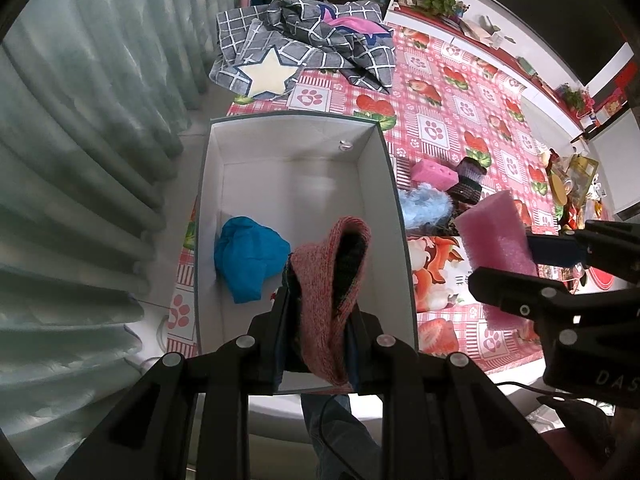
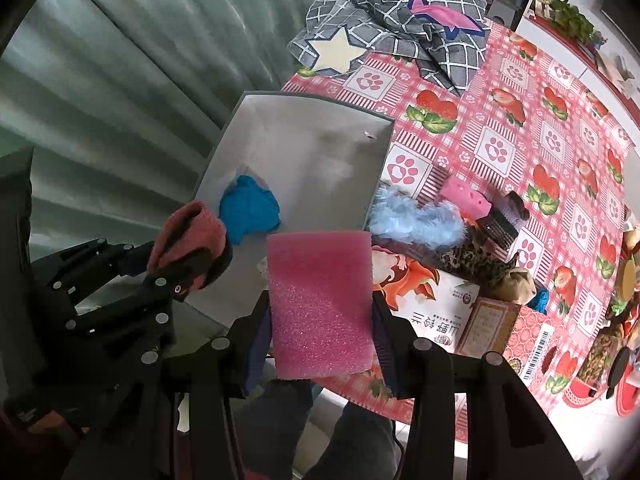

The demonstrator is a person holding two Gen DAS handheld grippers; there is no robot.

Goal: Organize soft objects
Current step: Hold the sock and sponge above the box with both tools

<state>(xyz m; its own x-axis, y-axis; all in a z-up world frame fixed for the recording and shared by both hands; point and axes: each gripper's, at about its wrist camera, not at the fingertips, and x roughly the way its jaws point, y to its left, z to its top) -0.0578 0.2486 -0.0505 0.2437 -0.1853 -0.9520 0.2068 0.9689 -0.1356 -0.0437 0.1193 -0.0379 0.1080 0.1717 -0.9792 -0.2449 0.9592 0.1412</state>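
Pinching a pink-red knitted sock (image 1: 340, 280) between the pressed-together jaws of the left gripper (image 1: 320, 300), hanging over the near end of the open white box (image 1: 288, 140); lying inside on the box floor, a crumpled blue cloth (image 1: 248, 258)

Clamping an upright pink foam block (image 2: 320, 304) in the right gripper (image 2: 320, 320), just beside the box's near right corner, above the strawberry-print tablecloth (image 2: 520, 128)

Lying right of the box: a fluffy light-blue item (image 2: 416, 220), a small pink sponge (image 2: 466, 196), a leopard-print piece (image 2: 476, 260)

Sitting crumpled at the table's far end, a grey checked star-print cloth (image 1: 304, 48)
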